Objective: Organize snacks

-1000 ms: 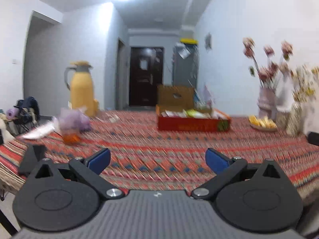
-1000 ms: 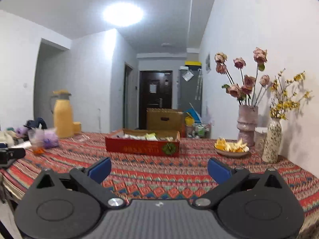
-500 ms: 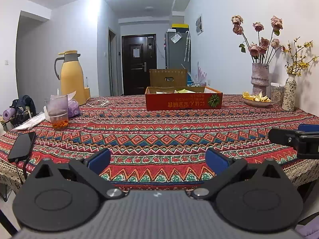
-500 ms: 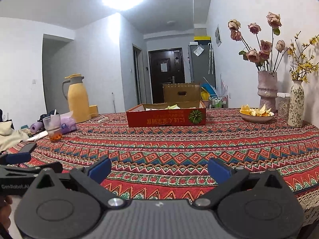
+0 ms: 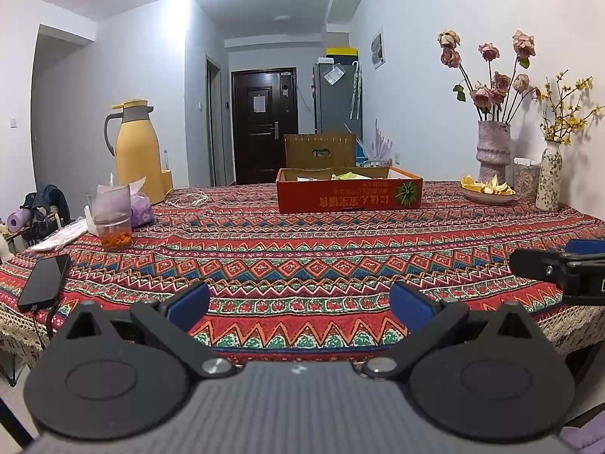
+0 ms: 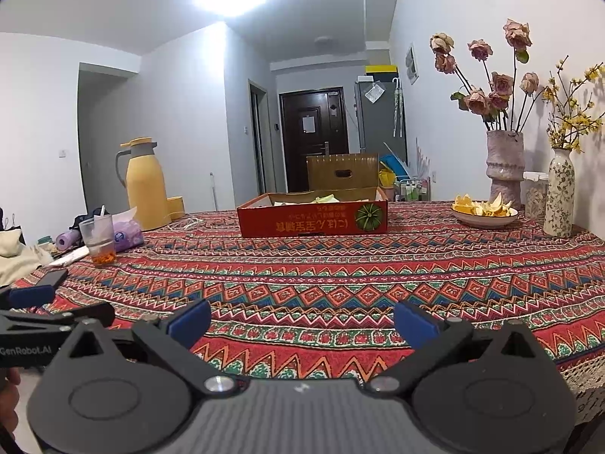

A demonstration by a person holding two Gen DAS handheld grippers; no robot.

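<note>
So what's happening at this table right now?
Nothing is being handled yet. The left gripper and right gripper both hang open and empty at the near edge of the patterned table. The red cardboard box holding the snacks sits untouched at the far side.

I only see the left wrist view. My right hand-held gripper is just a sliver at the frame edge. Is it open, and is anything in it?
Observer: The right hand-held gripper is open, with only tablecloth showing between its fingers.
Operator: How does my left one look from that side?
Observer: The left hand-held gripper sits low at the table's near edge. Part of a bare hand shows under its body.
Operator: Anything beyond the red box?
Observer: A rack of small bottles stands past the table's far edge.
</note>
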